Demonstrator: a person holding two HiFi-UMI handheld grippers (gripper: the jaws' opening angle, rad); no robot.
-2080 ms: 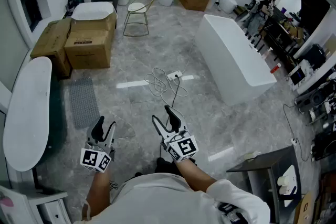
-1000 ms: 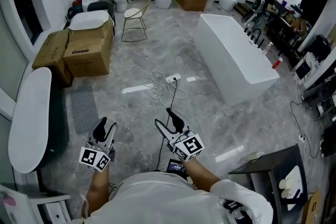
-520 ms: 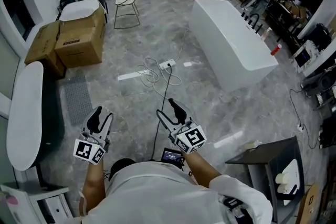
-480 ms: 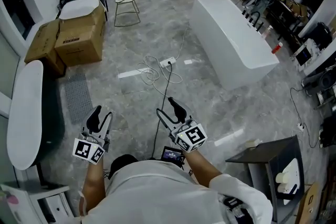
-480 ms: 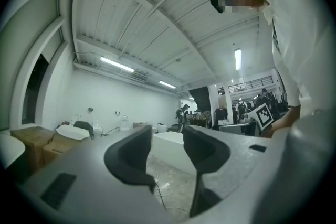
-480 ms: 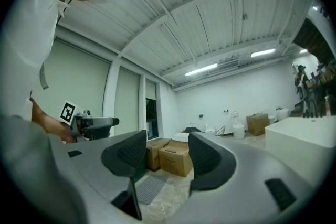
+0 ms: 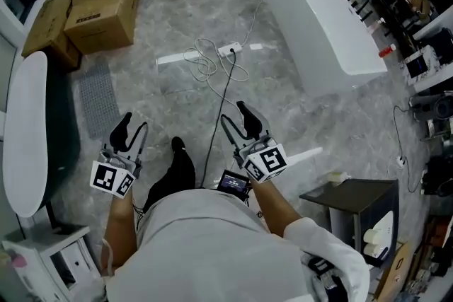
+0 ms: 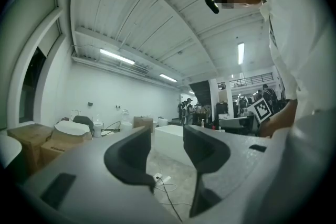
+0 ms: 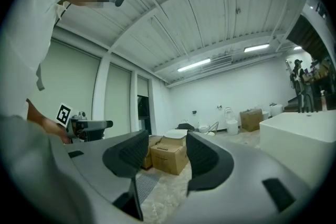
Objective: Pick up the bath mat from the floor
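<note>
Plainly untouched, the bath mat (image 7: 98, 97) lay flat on the floor (image 7: 283, 102) while both grippers hovered empty.
The grey mat sat ahead and to the left of the left gripper (image 7: 130, 129), apart from it, beside a long white tub (image 7: 25, 124) and just short of the cardboard boxes (image 7: 99, 7). The left gripper's jaws stood partly apart with nothing between them. The right gripper (image 7: 239, 120) hung near a black cable (image 7: 219, 95) running to a power strip (image 7: 230, 49). Its jaws were wide but closing, with nothing between them. A white bathtub (image 7: 329, 25) stood farther right.
</note>
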